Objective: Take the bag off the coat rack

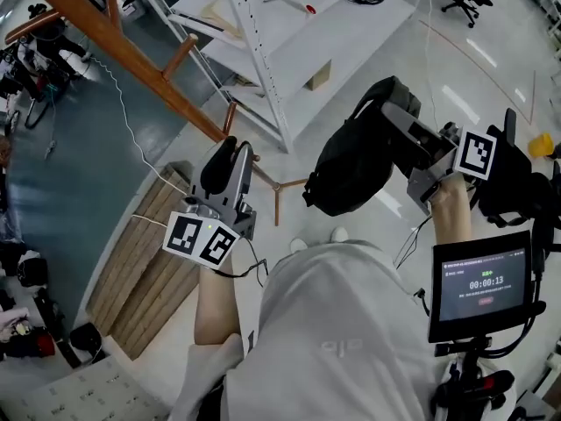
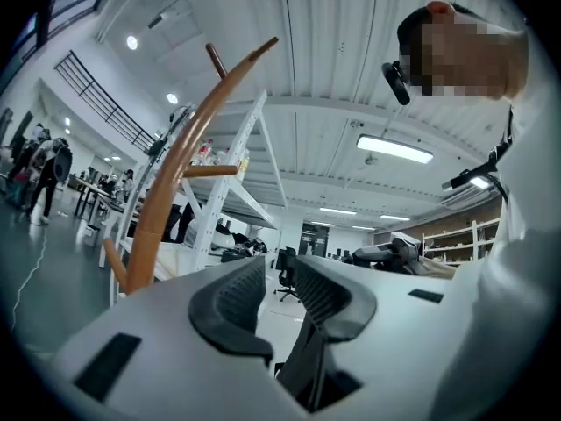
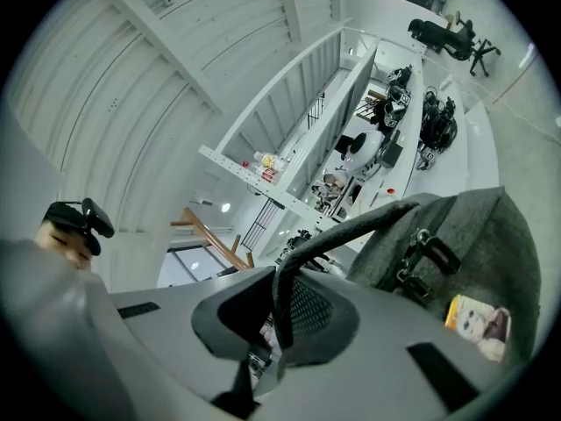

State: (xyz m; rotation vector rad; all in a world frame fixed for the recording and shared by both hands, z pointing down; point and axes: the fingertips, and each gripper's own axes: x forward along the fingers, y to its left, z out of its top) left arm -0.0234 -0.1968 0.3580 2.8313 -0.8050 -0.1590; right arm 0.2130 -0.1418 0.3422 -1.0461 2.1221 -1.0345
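Pale glossy floor, white shelving; right gripper clamps bag strap; left gripper part-open, empty.

The bag looked black from above and mottled charcoal grey up close, with a darker woven strap, black buckles and a yellow tag. The coat rack at far left was warm orange-brown wood. The left gripper and right gripper were pale grey with black ribbed pads, each bearing a white cube printed with black square markers. The shelving was white, the floor pale grey, teal at left.
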